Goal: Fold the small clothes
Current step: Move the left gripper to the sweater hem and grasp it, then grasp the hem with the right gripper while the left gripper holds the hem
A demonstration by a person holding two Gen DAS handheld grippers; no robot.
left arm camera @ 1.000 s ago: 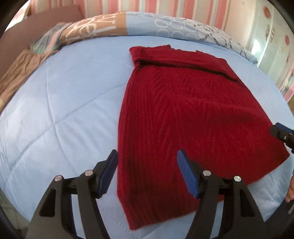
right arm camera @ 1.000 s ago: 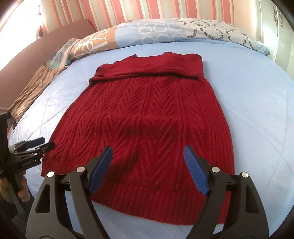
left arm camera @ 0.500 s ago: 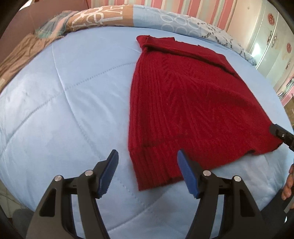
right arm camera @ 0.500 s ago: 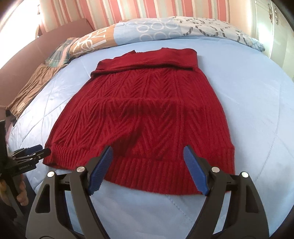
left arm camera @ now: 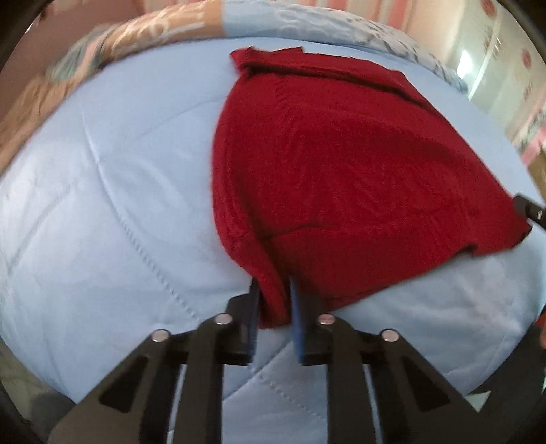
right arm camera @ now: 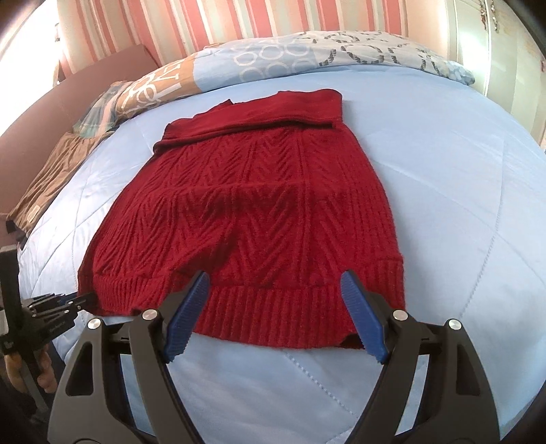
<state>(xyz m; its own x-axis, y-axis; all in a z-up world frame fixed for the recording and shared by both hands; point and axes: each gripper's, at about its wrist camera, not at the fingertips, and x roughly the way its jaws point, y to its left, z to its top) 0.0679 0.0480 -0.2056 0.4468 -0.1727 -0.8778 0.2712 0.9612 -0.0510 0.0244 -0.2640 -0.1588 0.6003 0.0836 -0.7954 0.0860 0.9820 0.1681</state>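
The left gripper is pinching the near left corner of the sweater, its blue pads pressed onto a bunch of the ribbed hem that stands up between them. From that corner the knit rises off the quilt and spreads away to the far right. The left view is blurred, so finer detail of the grip cannot be told.

The right gripper is spread wide, its fingers hovering over the near hem, closer to the right corner; nothing lies between them. In this view the left gripper shows at the left edge, touching the sweater's near left corner.

The sweater lies flat in the middle of the bed, hem near, far end folded over into a flat band. It is a deep red, thick knit with chevron and cable patterns and a ribbed hem, widening toward the near edge. The quilt under it is pale blue, smooth, with stitched diagonal seams. A patterned pillow lies along the far side, in front of a pink striped wall.
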